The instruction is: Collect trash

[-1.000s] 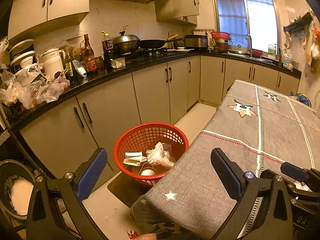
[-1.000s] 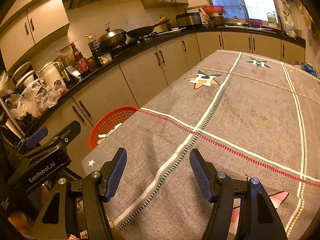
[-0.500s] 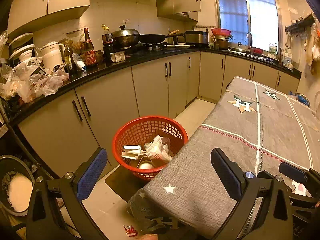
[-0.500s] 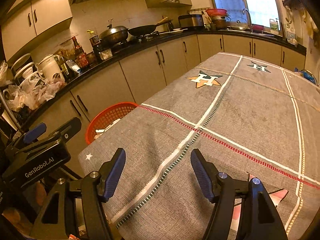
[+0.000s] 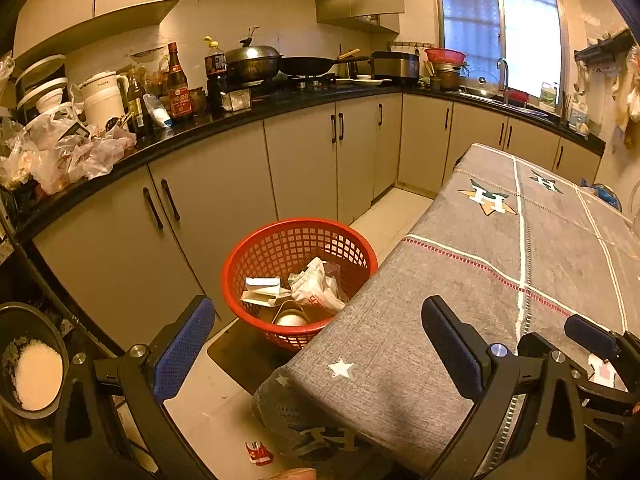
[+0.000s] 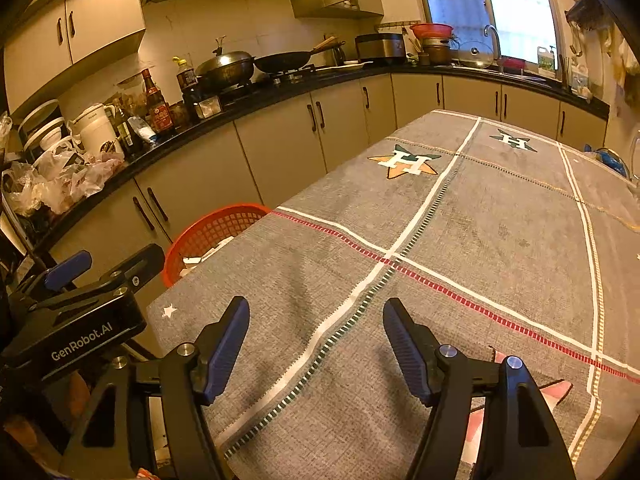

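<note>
A red mesh basket (image 5: pixel 264 240) stands on the floor beside the table's corner; it holds crumpled wrappers (image 5: pixel 316 290) and paper boxes (image 5: pixel 262 286). Its rim shows in the right wrist view (image 6: pixel 216 226) past the table edge. My left gripper (image 5: pixel 316 340) is open and empty, held back from the basket above the floor and table corner. My right gripper (image 6: pixel 316 340) is open and empty, low over the grey tablecloth (image 6: pixel 480 240). A small red scrap (image 5: pixel 258 452) lies on the floor below the table corner.
Kitchen cabinets (image 5: pixel 304 164) and a cluttered black counter (image 5: pixel 192 128) run along the left and back. Plastic bags (image 5: pixel 72 152) pile at the counter's left end. A dark pot with white contents (image 5: pixel 32 368) sits at lower left. The left gripper's body (image 6: pixel 76 328) shows in the right wrist view.
Both grippers have drawn back and risen slightly, so the basket and table sit a bit farther away. Both stay open and empty.
</note>
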The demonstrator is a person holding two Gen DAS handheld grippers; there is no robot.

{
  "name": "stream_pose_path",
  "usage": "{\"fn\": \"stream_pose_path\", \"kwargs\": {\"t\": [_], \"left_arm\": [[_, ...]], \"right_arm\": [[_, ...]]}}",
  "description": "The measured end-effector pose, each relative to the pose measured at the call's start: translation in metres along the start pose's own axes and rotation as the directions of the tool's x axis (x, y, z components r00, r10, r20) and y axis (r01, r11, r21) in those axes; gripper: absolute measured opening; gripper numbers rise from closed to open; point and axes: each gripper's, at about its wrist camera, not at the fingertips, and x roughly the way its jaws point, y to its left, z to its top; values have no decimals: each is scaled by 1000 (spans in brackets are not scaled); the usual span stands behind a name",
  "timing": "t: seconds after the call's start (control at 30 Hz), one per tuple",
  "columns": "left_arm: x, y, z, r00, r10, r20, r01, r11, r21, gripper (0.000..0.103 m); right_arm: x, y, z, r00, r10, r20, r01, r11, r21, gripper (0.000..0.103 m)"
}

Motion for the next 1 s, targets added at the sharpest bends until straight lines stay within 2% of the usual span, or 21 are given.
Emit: {"fn": "stream_pose_path", "kwargs": {"t": [1.0], "left_arm": [[8,3,-8,999,-2,-34,1,1000,-15,103]], "right_arm": [[-5,5,-1,999,-29,38,29,999,-18,75]]}}
